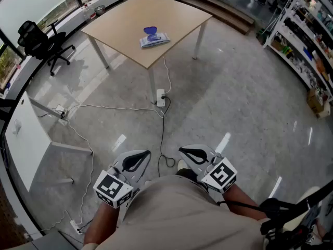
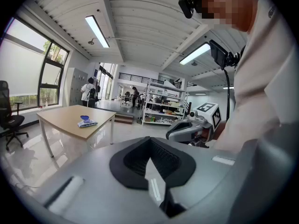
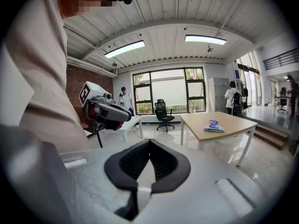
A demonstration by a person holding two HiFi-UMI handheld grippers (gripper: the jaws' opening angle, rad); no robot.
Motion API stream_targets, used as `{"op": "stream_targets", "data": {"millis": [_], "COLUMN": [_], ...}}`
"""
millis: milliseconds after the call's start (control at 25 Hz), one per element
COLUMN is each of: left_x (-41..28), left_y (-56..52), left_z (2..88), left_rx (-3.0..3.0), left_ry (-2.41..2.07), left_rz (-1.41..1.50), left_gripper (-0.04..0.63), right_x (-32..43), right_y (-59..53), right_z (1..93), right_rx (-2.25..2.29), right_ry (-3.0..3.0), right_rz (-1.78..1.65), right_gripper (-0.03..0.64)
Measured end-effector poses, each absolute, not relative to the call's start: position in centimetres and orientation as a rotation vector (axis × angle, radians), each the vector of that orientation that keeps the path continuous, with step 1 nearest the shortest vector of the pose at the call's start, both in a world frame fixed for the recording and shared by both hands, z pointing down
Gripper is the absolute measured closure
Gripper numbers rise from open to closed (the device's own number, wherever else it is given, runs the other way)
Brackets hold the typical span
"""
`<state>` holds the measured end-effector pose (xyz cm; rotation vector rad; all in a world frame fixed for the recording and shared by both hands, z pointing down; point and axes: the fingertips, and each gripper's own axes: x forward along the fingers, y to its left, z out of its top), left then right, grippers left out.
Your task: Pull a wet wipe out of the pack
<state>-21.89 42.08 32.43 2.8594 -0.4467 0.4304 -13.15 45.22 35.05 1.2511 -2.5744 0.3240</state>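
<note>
The fingers of the left gripper [image 1: 144,154] and right gripper [image 1: 183,151] are pressed together, empty, and the blue-and-white plastic wet-wipe pack [image 1: 154,38] lies well ahead of them on the pale wooden counter [image 1: 130,20], so it seems best to approach first and spread them squarely over its top.

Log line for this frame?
phase: not started | left gripper: shut, empty | right gripper: shut, empty | pack: on table, untouched

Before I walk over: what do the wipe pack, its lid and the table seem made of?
Wipe pack: soft plastic film, probably; flat pillow shape, printed white and blue.
Lid: rigid blue plastic, by its smooth moulded outline.
Table top: pale wood-look board, matte, likely laminate.
Table legs: white painted metal, it seems; thin and straight.
</note>
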Motion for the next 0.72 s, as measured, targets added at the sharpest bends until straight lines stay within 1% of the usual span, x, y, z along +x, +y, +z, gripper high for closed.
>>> {"op": "stream_targets", "data": {"millis": [200,360,560,720], "left_x": [-14.2,-9.5,-5.3,-2.9], "left_y": [39.1,37.3,35.2,32.2], "left_z": [31.9,32.2,32.6,33.7], "left_rx": [2.883,2.862,2.837,2.851], "left_ry": [-0.465,-0.531,-0.524,-0.466], "left_rz": [0.419,0.397,0.404,0.426], "left_gripper": [0.589,0.589,0.589,0.589], "right_x": [-6.1,-1.7,2.2,4.7], "right_y": [42.8,41.7,40.5,37.0], "right_z": [36.2,37.4,38.8,39.4], "right_rx": [1.227,1.186,1.14,1.212], "right_ry": [-2.605,-2.624,-2.609,-2.581], "right_rz": [0.322,0.367,0.371,0.403], "right_gripper": [0.615,0.615,0.615,0.615]}}
